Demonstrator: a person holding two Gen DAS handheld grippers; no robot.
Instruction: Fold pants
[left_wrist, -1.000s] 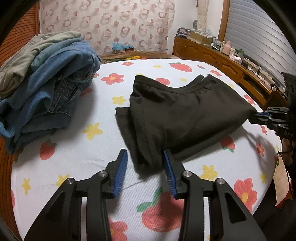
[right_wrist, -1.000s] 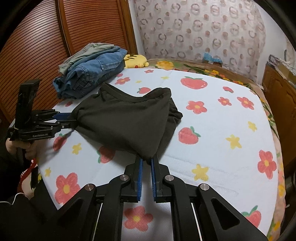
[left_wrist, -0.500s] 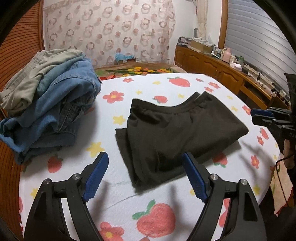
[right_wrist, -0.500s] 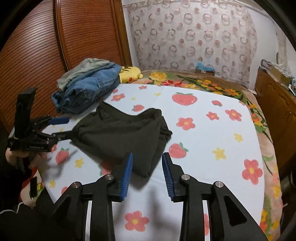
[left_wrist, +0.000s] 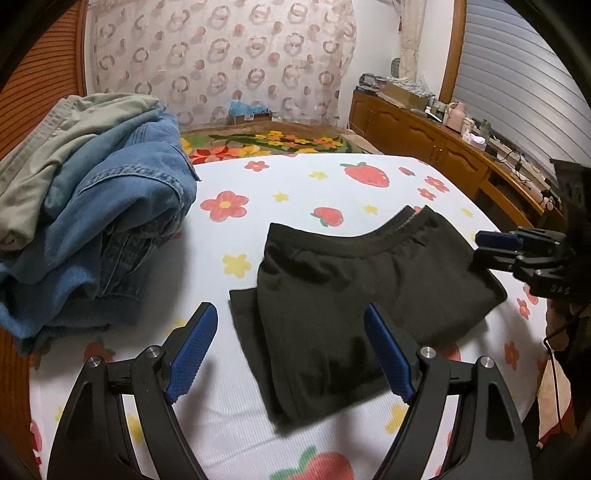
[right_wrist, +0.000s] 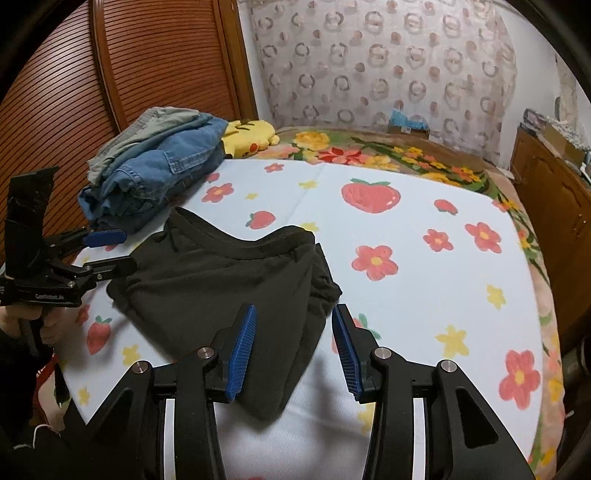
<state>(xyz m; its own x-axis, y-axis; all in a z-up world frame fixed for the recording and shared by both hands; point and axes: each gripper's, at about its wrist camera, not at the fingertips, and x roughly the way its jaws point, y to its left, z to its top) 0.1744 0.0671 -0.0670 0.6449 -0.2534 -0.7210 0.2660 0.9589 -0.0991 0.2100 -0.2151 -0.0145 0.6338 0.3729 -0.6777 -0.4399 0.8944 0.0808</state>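
Black pants (left_wrist: 354, 295) are lying folded into a compact, slightly rumpled bundle, waistband facing away, on the strawberry-print bedsheet (left_wrist: 295, 184). Left gripper (left_wrist: 291, 349) is hovering over one end, right gripper (right_wrist: 291, 349) over the other, both spread wide, pinching nothing.

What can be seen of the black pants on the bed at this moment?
The black pants are soft, matte knit fabric, folded into a compact bundle lying flat on the strawberry-and-flower bedsheet. The ribbed waistband curves along the far edge; a lower layer sticks out on the side toward the pile of jeans. Both the left gripper and right gripper are open and hold nothing.
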